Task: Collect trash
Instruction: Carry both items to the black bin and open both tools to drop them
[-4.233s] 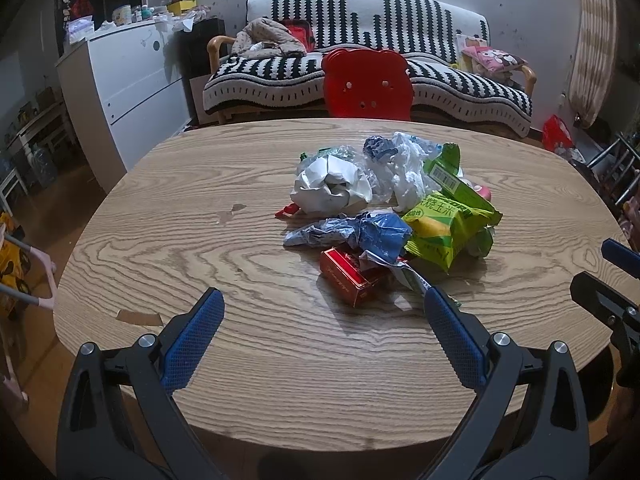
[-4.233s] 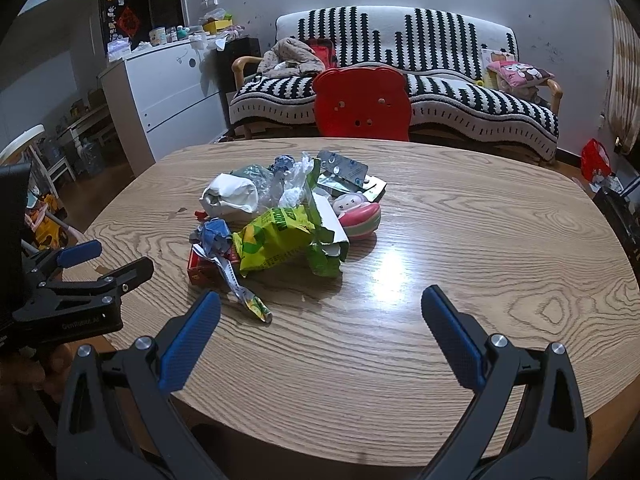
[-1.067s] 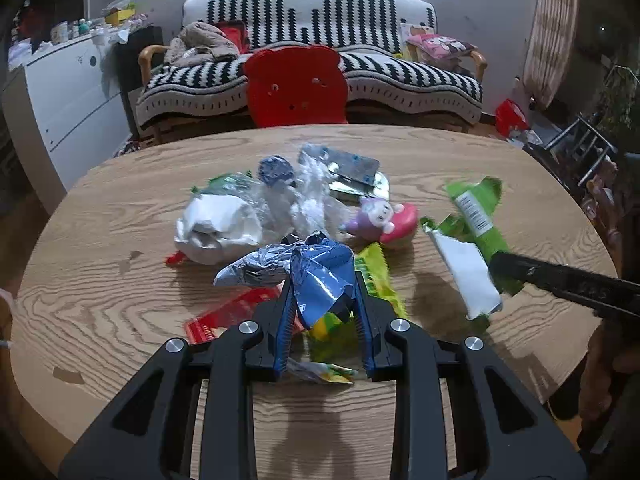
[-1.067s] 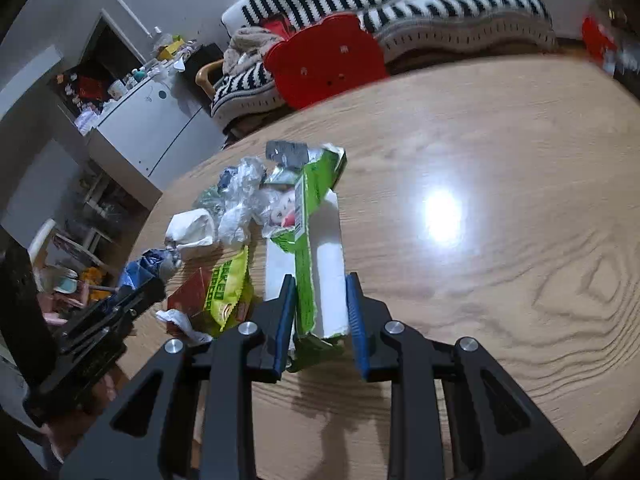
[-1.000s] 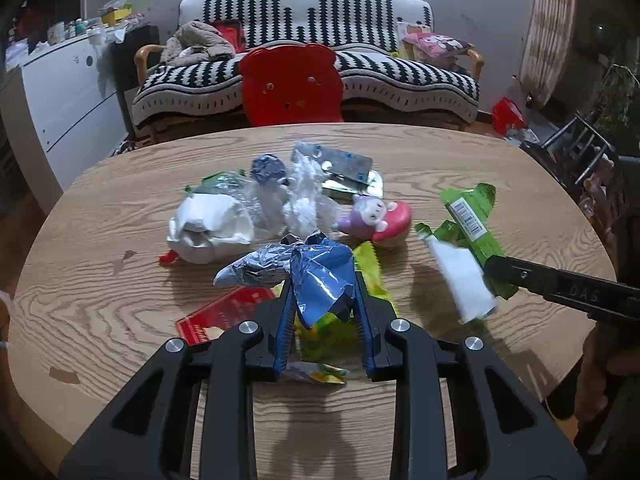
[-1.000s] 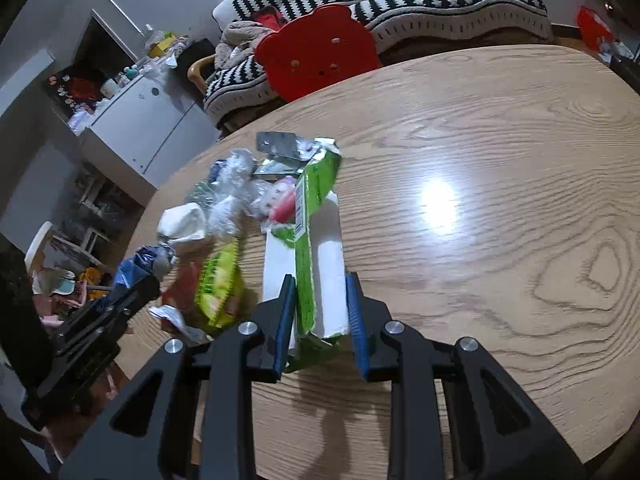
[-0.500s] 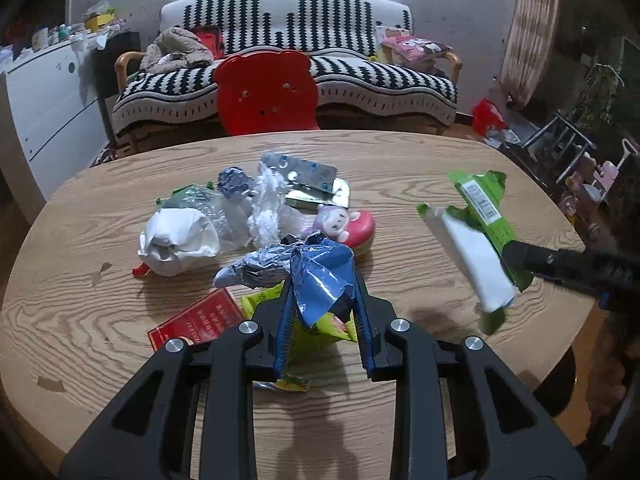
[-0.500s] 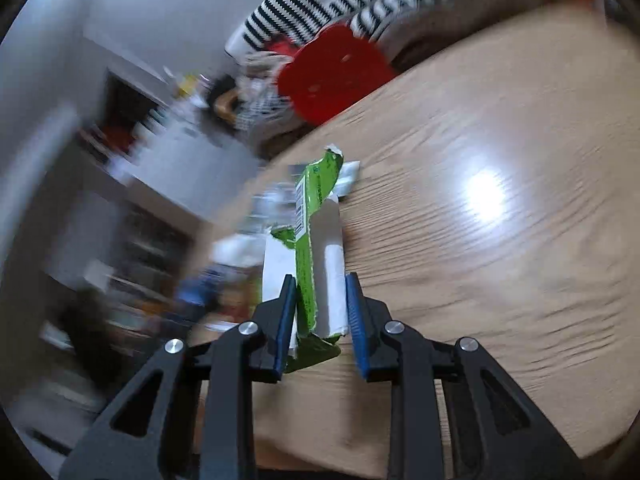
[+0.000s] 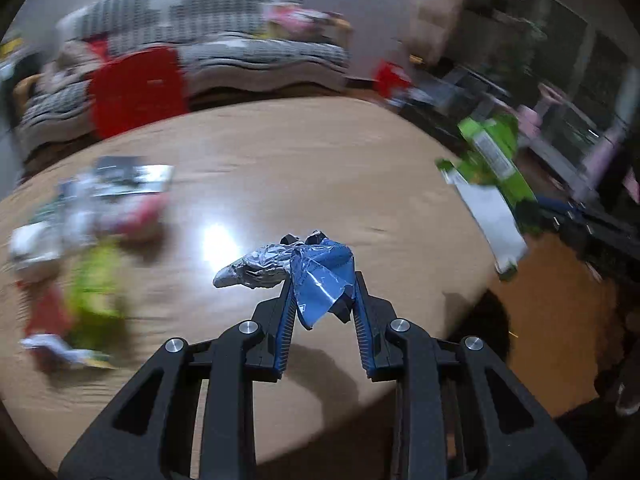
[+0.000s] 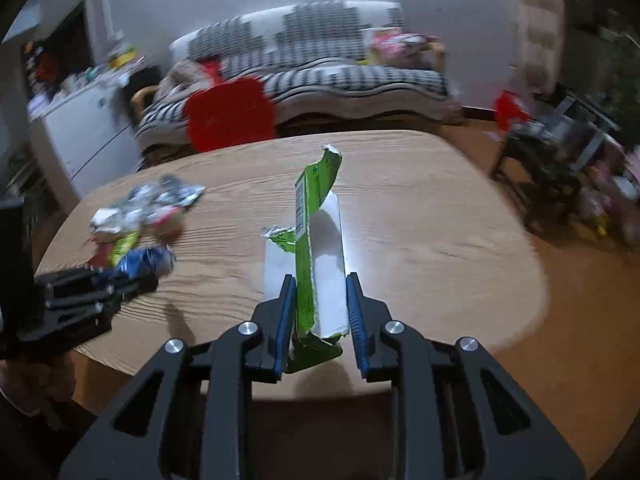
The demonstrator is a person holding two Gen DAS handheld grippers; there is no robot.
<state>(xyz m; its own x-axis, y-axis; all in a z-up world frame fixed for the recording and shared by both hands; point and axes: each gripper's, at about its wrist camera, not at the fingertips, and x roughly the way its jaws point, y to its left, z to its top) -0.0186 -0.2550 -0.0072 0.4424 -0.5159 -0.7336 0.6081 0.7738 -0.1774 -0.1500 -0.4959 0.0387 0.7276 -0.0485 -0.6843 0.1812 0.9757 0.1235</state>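
Note:
My left gripper (image 9: 320, 286) is shut on a crumpled blue and silver foil wrapper (image 9: 298, 266), held above the table near its front right part. My right gripper (image 10: 318, 292) is shut on a torn green and white carton wrapper (image 10: 316, 240), held above the table's front edge. The carton also shows at the right of the left wrist view (image 9: 488, 192). The left gripper with the blue wrapper (image 10: 140, 264) shows at the left of the right wrist view. The remaining trash pile (image 10: 140, 216) lies on the table's left side, blurred.
The oval wooden table (image 10: 400, 208) has a red chair (image 10: 230, 114) behind it and a striped sofa (image 10: 320, 60) beyond. A white cabinet (image 10: 80, 136) stands at the left. Clutter and a dark stand (image 10: 560, 160) fill the floor at the right.
Both grippers have swung to the right with their wrappers, away from the pile. The pile now sits far left in both views, and the views are motion-blurred.

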